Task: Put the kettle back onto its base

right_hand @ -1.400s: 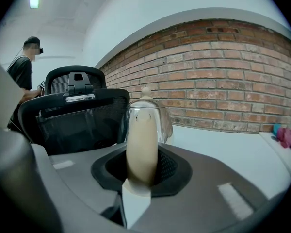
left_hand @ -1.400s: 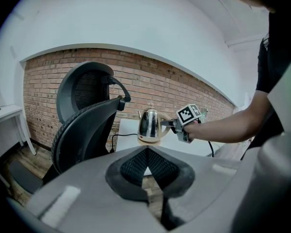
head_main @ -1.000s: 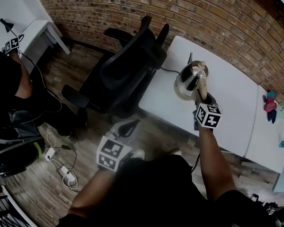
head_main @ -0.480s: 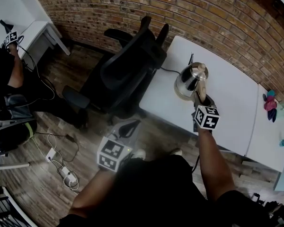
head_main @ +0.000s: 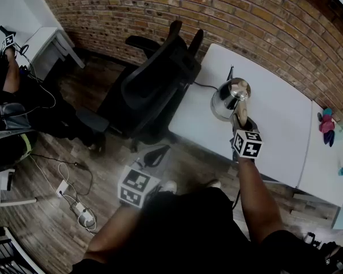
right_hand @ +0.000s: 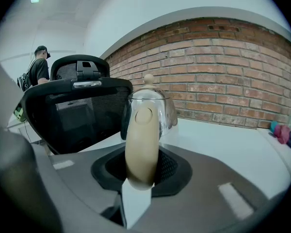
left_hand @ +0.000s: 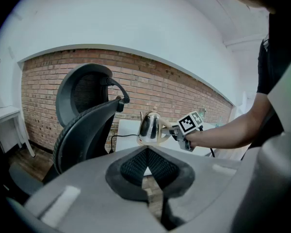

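R gripper [right_hand: 141, 165]: clamped on kettle [head_main: 228, 96] handle.
L gripper [left_hand: 148, 153]: jaws together, empty.
Base: not made out under kettle; seating unclear.

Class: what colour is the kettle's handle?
Beige. The handle shows best in the right gripper view.
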{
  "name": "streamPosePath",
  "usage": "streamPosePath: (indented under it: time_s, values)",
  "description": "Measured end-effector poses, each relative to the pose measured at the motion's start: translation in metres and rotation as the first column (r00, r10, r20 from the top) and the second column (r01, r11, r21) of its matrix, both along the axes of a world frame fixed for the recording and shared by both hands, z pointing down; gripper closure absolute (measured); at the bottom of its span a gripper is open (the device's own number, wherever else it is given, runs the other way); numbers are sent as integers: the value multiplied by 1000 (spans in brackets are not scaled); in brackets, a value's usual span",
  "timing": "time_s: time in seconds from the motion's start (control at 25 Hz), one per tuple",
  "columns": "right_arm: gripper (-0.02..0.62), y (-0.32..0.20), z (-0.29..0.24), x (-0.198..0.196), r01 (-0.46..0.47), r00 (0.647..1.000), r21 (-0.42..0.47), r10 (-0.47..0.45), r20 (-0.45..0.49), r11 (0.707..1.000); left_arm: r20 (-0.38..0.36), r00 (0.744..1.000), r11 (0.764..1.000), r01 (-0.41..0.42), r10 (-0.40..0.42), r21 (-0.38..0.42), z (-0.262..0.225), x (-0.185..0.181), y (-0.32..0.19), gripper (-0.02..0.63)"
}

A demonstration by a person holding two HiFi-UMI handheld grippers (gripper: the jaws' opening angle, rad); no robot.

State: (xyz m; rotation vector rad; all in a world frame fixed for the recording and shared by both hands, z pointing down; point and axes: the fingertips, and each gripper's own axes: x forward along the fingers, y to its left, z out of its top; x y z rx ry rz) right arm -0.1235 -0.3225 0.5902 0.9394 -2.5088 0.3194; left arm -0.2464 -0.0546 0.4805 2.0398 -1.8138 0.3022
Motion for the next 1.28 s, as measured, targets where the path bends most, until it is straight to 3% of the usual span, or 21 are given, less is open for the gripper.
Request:
streamPosePath:
  time_s: [0.48,0.6,0.72,0.8,0.96,1.28]
  values:
    - [479,1,4,-1,-3,1000,11,3,-28,1000,-4,1000,1000,-5,5,1,-2,1,2,606]
    - [472,2,5,-2,-5,1000,-24,5,-13,1000,-4,1000,1000,-11,11,6,-3,3,2,606]
    - [363,5,8,-2,-8,1000,-79,9,5,997,-8,1000,1000,-19,19,6,-3,6,5,606]
    - [344,8,8,2,-14,1000,-80,13,-9,997,-9,1000,1000,-28,28,6,-2,8,7,606]
    - [341,17,1,14,-23,999,-58,21,-30,998,-10,999,999,-47,47,10,-5,12,7,606]
    - [364,43,-25,43,-82,996,-81,84,23,993,-28,991,991,-133,134,25,-13,26,5,606]
